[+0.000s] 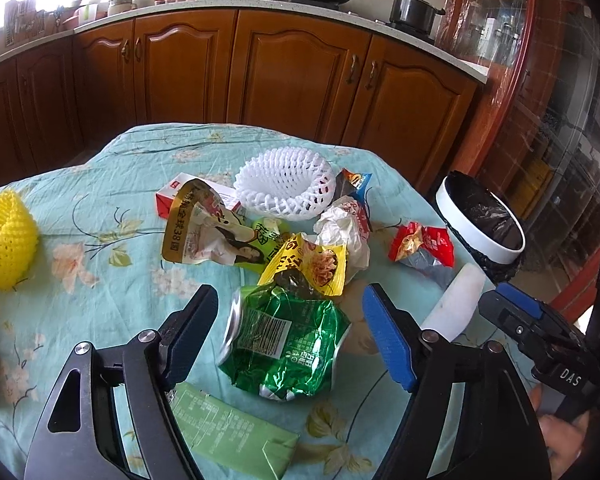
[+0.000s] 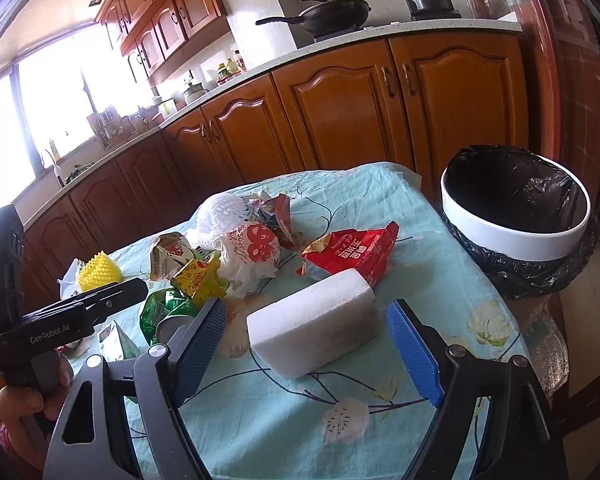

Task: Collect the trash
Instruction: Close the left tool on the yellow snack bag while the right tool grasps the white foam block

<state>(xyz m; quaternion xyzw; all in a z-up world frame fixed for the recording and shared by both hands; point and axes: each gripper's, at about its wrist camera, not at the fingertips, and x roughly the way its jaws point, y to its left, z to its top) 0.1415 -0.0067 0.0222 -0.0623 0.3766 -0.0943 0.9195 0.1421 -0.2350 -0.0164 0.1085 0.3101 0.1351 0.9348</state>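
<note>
Jaws on both of your grippers stood wide apart and gripped nothing. Your left gripper (image 1: pixel 290 334) straddled the crushed green can (image 1: pixel 284 348), which lay on its side on the table (image 1: pixel 112 184) between the two pads without touching either. You had a light, thin-walled thing there, already dented and glossy, so I judged it would slip under a glancing pinch; closing across its crumpled middle looked safer than catching the round end. Just nearer you than the can lay a flat green carton (image 1: pixel 236 436), partly under the left finger.

Your right gripper (image 2: pixel 306 346) framed the white foam block (image 2: pixel 314 322), again with clear gaps on both sides. That block looked very light, stiff but crumbly, so a gentle squeeze across its short width seemed best.

Beyond the can sat the loose pile: a yellow snack wrapper (image 1: pixel 308 264), a crumpled white bag (image 1: pixel 346 232), a red wrapper (image 1: pixel 420 244), and behind them a white foam net (image 1: pixel 286 188). All would be soft and nearly weightless. A yellow foam net (image 1: pixel 6 240) lay well off to the can's left. Farthest, past the table's right edge, stood the lined trash bin (image 2: pixel 516 208), open-mouthed.
</note>
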